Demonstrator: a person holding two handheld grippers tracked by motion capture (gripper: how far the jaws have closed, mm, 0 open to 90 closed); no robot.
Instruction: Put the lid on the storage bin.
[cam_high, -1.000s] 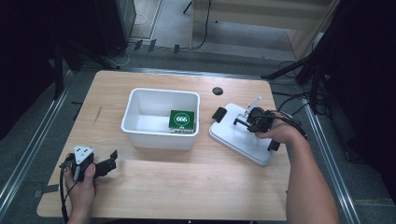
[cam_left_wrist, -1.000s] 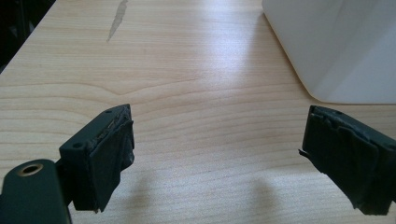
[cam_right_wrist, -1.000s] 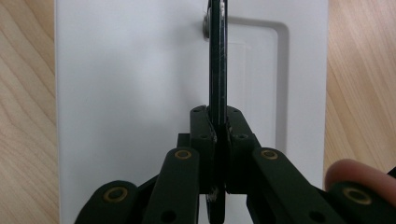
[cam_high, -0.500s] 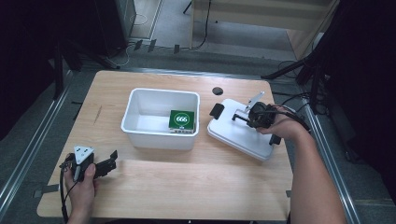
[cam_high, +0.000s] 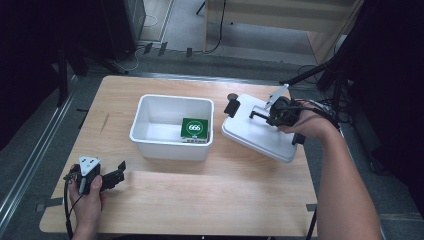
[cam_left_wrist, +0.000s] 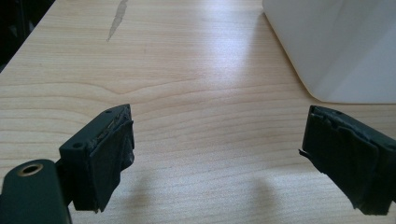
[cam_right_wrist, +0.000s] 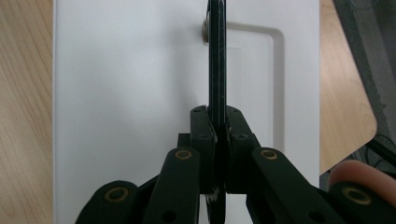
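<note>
A white bin (cam_high: 170, 100) stands mid-table with a green box (cam_high: 194, 129) marked 666 lying inside it. To its right a white lid (cam_high: 255, 132) hangs tilted just above the table. My right gripper (cam_high: 272, 116) is shut on the lid's thin black handle (cam_high: 257, 114). In the right gripper view the jaws (cam_right_wrist: 217, 126) pinch that handle (cam_right_wrist: 216, 56) edge-on over the lid (cam_right_wrist: 126, 93). My left gripper (cam_high: 117, 172) rests low at the front left, open and holding nothing. Its open jaws (cam_left_wrist: 215, 144) face the bin's wall (cam_left_wrist: 341, 42).
A black clip (cam_high: 231, 106) sits on the lid's left end. A dark round hole (cam_high: 232, 96) marks the tabletop behind the lid. A dark scratch (cam_left_wrist: 116, 21) runs along the wood left of the bin. Cables and a stand crowd the table's right edge.
The right gripper has risen with the lid, which has come up off the table and tilted. The left gripper has stayed where it was.
</note>
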